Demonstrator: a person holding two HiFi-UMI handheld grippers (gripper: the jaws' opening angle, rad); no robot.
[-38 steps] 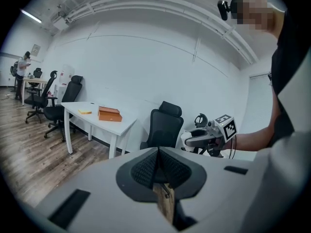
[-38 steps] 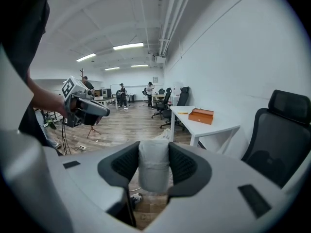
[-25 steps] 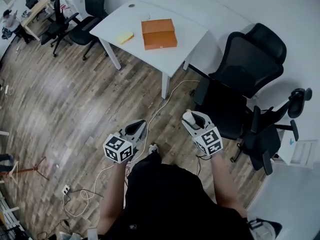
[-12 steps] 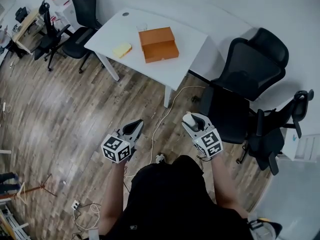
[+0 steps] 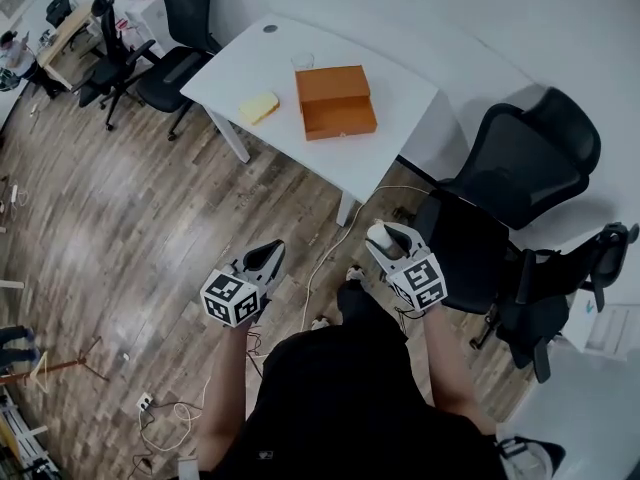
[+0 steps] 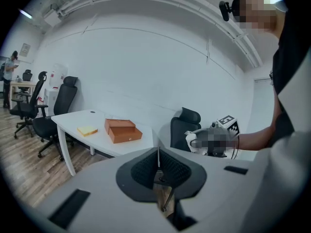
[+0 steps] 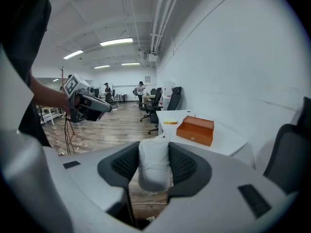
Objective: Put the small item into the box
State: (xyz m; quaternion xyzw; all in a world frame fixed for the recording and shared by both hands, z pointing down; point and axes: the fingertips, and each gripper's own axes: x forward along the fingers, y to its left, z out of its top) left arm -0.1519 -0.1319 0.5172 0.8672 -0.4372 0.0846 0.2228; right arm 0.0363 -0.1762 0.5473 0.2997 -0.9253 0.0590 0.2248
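An orange box [image 5: 336, 101] [image 6: 122, 130] [image 7: 195, 130] with its lid on lies on a white table [image 5: 250, 68] ahead of me. My right gripper [image 5: 381, 236] [image 7: 154, 164] is shut on a small white, cloth-like item [image 7: 154, 162] [image 5: 379, 235], held over the wooden floor well short of the table. My left gripper [image 5: 268, 257] [image 6: 158, 164] is shut with nothing between its jaws, level with the right one and to its left.
A yellow pad [image 5: 259, 106] lies on the table left of the box. Black office chairs [image 5: 520, 168] stand to the right, more chairs [image 5: 150, 48] at the far left. Cables [image 5: 330, 248] trail across the wooden floor. A white wall runs behind the table.
The view has shifted: the table and box sit slightly further right and lower in the head view. Both grippers keep their hold and relative position.
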